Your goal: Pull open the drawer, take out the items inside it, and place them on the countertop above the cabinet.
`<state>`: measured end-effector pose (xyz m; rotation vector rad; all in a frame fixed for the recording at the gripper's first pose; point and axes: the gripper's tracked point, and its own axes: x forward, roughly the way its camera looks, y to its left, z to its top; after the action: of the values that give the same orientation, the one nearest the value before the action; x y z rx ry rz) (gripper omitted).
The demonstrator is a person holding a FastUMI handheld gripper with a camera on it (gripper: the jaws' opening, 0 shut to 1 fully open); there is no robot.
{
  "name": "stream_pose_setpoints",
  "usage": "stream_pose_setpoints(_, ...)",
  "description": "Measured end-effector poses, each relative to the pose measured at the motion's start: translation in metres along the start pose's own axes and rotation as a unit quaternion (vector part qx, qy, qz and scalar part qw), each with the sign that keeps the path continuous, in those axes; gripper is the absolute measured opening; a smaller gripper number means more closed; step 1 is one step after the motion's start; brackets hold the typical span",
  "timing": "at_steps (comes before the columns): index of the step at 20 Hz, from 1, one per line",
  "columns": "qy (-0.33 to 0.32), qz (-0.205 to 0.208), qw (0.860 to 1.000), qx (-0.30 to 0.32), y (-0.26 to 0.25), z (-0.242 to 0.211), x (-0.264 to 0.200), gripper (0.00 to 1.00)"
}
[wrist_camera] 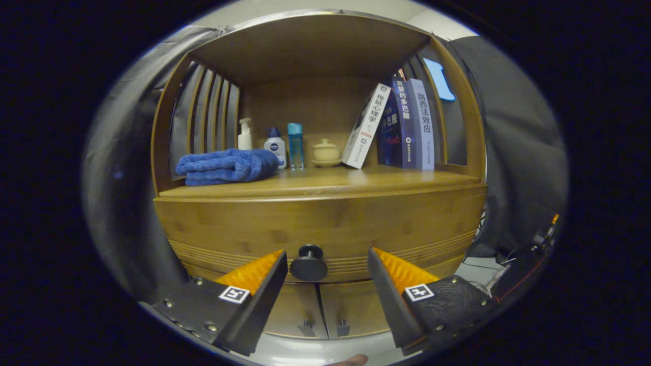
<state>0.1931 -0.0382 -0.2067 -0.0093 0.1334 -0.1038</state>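
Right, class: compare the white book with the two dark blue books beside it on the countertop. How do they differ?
The white book leans, its top tipped toward the blue books; the blue books stand nearly upright. Its cover is pale, theirs dark. It sits nearer the lidded cup; they stand by the cabinet's side frame. All rest on the countertop, well beyond the open gripper.

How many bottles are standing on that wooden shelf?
3, in a row behind the blue towel: a white pump bottle at the back, a white bottle with a blue cap, then a clear blue bottle beside the small lidded cup. The towel could hide more.
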Motion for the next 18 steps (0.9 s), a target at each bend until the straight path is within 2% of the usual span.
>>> stream_pose_setpoints(3, 0.026, -0.001, 0.999, -0.027, 0.005, -0.015, 0.02, 0.95)
stream_pose_setpoints(5, 0.05, -0.004, 0.998, -0.039, 0.008, -0.029, 0.032, 0.82)
stream_pose_setpoints(8, 0.018, -0.012, 0.998, -0.055, 0.012, -0.023, 0.03, 0.62)
stream_pose_setpoints(9, 0.009, -0.011, 0.999, -0.05, 0.015, -0.024, 0.032, 0.59)
stream_pose_setpoints(10, 0.004, -0.014, 0.999, -0.043, 0.015, -0.024, 0.032, 0.47)
stream_pose_setpoints(14, 0.006, -0.021, 0.999, -0.043, 0.016, -0.025, 0.031, 0.42)
stream_pose_setpoints(18, 0.02, -0.027, 0.998, -0.046, 0.015, -0.027, 0.028, 0.42)
